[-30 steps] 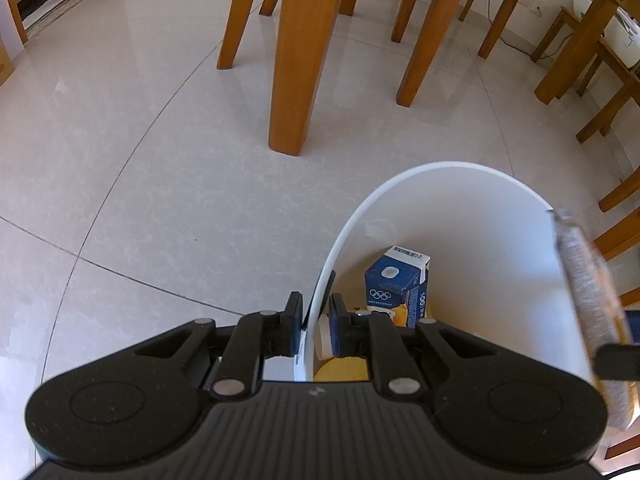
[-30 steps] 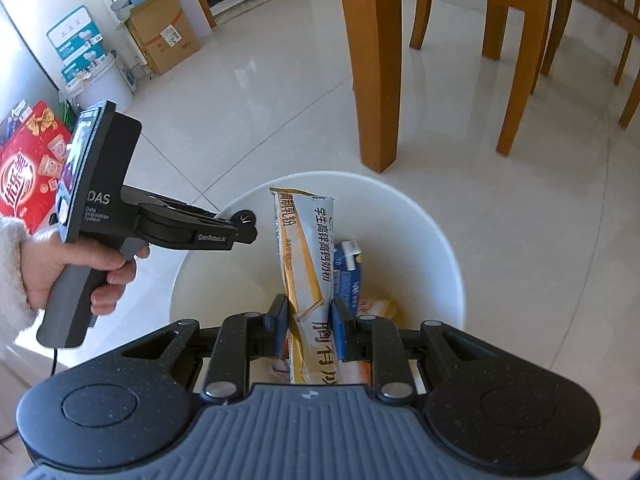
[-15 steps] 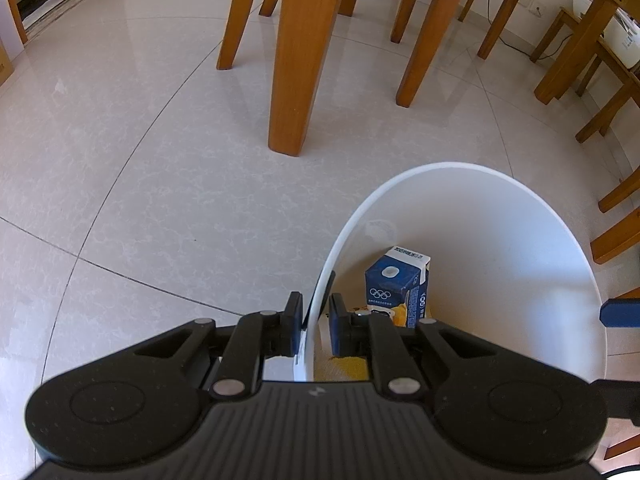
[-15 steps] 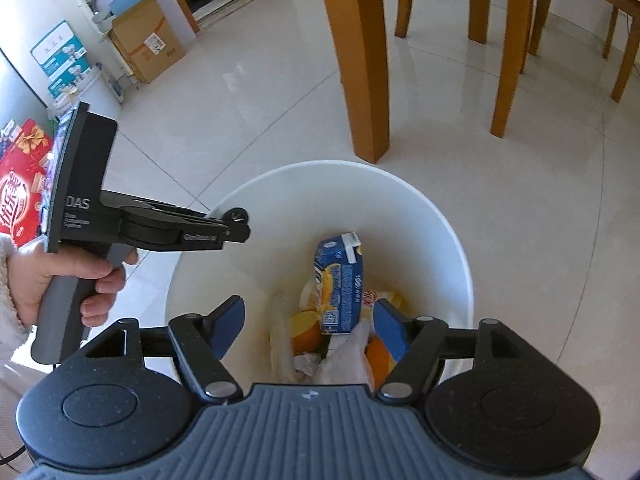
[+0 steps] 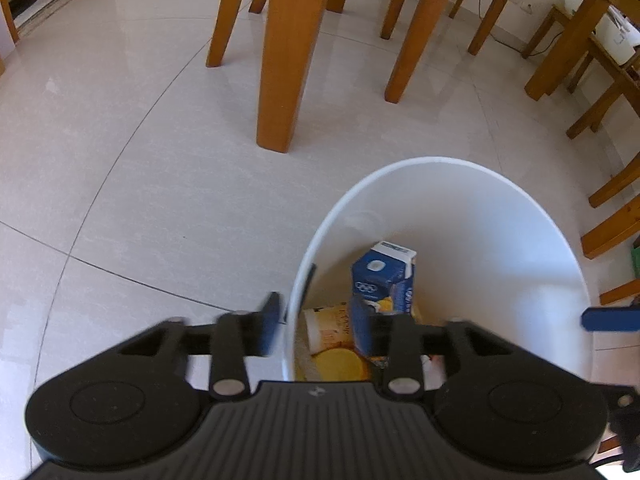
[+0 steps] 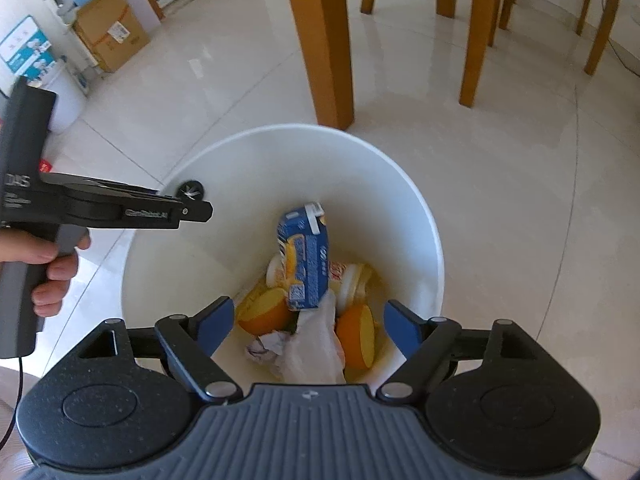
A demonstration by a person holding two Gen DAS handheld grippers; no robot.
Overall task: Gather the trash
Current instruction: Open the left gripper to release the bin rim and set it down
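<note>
A round white plastic bin [image 6: 424, 216] is seen standing on the glossy pale tiled floor [image 5: 120, 160], close to a thick wooden table leg [image 5: 288, 60]; open floor is left to the bin's left. The left gripper [image 5: 316, 320] straddles the bin's near rim [image 5: 294, 304], its fingers [image 5: 268, 328] having just been opening and now parted, off the rim. The right gripper [image 6: 308, 320] is held above the bin mouth, its blue fingers [image 6: 402, 326] having just opened further, with nothing held. Inside the bin lie a blue drink carton [image 6: 306, 260], orange halves [image 6: 356, 336], a white cup [image 6: 348, 276] and a crumpled pale wrapper [image 6: 316, 344].
</note>
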